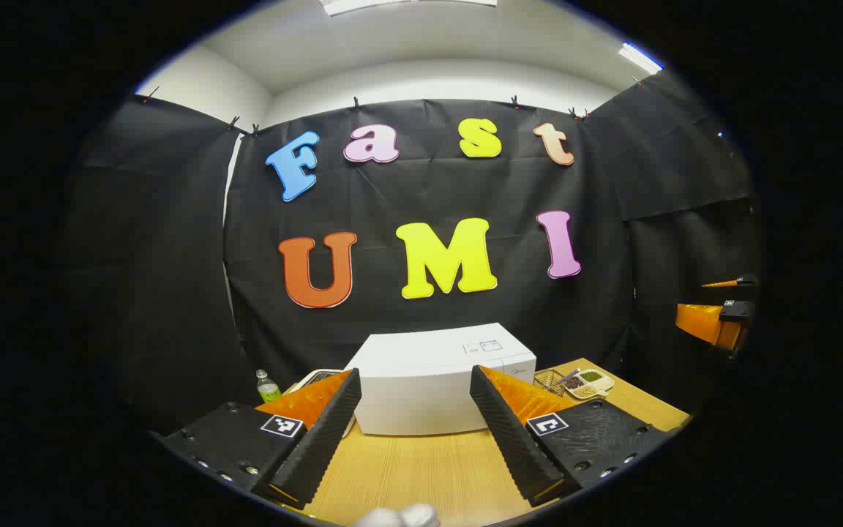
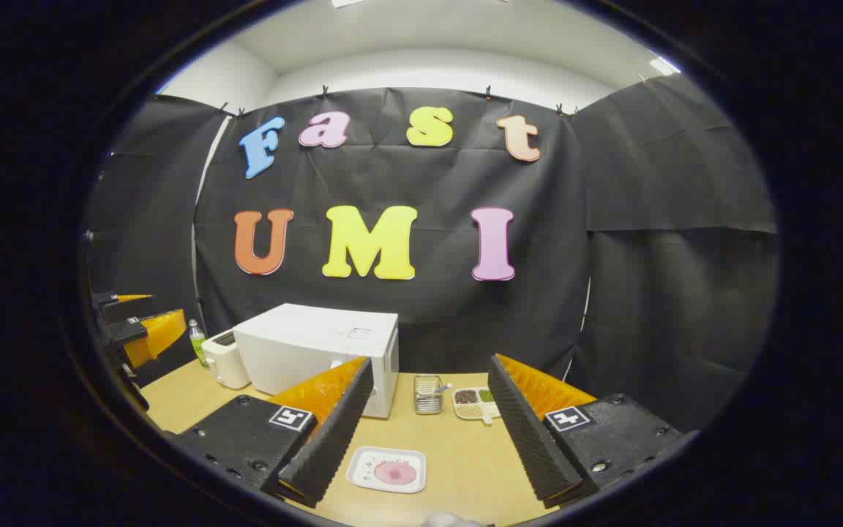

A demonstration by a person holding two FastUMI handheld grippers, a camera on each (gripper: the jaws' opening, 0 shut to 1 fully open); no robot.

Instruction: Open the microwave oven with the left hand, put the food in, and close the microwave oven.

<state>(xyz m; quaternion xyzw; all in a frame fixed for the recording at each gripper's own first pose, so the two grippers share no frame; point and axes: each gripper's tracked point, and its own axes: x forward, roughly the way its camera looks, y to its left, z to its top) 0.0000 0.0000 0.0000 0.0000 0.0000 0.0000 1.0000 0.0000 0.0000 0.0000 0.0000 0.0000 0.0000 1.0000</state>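
Ahead of the left claw [image 1: 416, 432], closed microwave [image 1: 443, 380], well apart

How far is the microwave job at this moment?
Nothing looks done yet. The microwave is closed, and the food plate lies on the table in front of it. In hand: nothing; the left hand-held gripper faces the microwave, open and empty, as is the right hand-held gripper. Opening, loading and closing all remain.

Microwave [image 1: 436, 380] front partly behind the fingers; divided dish [image 2: 475, 402] at two o'clock, contents too small to tell.
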